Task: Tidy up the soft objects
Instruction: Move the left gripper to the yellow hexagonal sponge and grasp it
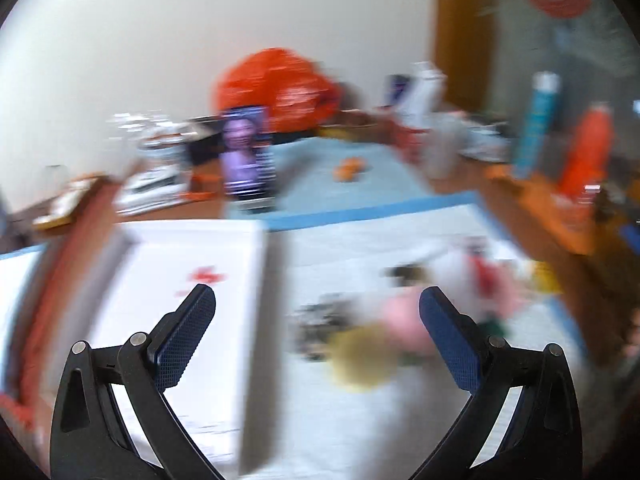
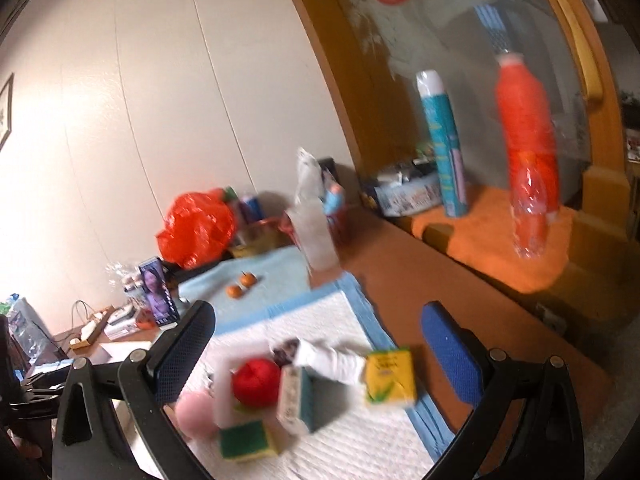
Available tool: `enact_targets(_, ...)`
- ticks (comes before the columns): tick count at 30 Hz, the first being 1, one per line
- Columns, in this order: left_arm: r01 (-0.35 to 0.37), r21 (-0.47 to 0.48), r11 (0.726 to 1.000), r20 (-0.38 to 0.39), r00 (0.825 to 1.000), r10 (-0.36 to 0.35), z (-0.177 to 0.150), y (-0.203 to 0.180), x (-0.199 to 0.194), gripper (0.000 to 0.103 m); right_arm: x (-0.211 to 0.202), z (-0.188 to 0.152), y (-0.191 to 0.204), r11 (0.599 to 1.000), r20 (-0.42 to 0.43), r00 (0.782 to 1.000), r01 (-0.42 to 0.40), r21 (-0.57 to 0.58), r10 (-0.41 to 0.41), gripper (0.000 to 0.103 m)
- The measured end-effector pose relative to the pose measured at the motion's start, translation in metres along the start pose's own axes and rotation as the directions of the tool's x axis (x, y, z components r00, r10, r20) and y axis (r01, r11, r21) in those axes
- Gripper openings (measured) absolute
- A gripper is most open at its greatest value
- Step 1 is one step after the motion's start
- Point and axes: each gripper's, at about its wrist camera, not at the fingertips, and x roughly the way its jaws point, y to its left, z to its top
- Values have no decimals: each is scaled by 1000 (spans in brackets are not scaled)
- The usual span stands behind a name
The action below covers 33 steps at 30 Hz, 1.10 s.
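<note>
Hovering above the white pad (image 2: 352,432), both grippers are spread wide with nothing between their fingers: the left gripper (image 1: 318,332) looks down at a white box (image 1: 176,320) on its left and a blurred heap of soft things on its right, and the right gripper (image 2: 318,350) looks over the same heap from the other side. In the right view the heap reads as a pink ball (image 2: 194,414), a red ball (image 2: 256,382), a green-and-yellow sponge (image 2: 246,440), a yellow carton (image 2: 390,378) and a teal-edged carton (image 2: 296,398), all crowded together, several touching.

That crowding is the main risk. Fingers closing on one piece will likely catch a neighbour or nudge it off the pad. Both views are smeared (the left one badly), so aim is uncertain; a round ball pinched off-centre could squirt out and roll. The cartons are stiff, not soft, and could be grabbed by mistake. Whether the box is open on top I cannot tell.
</note>
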Motion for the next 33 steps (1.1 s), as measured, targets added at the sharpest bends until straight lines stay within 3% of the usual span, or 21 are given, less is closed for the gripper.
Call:
enact_targets(1, -21, -11, 1000, 15, 1000, 21, -3, 10, -2, 103, 1, 1, 1, 1000, 1, 1000, -5, 2, 5, 103)
enact_targets(7, -109, 5, 994, -62, 992, 109, -12, 10, 4, 103, 10, -9, 7, 1000, -44, 999, -24, 0, 24, 103)
enact_targets(14, -65, 18, 998, -160, 985, 67, -19, -4, 25, 103, 5, -12, 6, 1000, -47, 999, -14, -9, 14, 103)
enact_targets(23, 64, 33, 997, -239, 970, -54, -34, -17, 45, 103, 5, -17, -10, 999, -79, 996, 48, 12, -47, 103)
enact_targets(33, 89, 101, 991, -290, 955, -56, -45, -46, 76, 100, 7, -22, -23, 996, -124, 990, 76, 41, -71, 103)
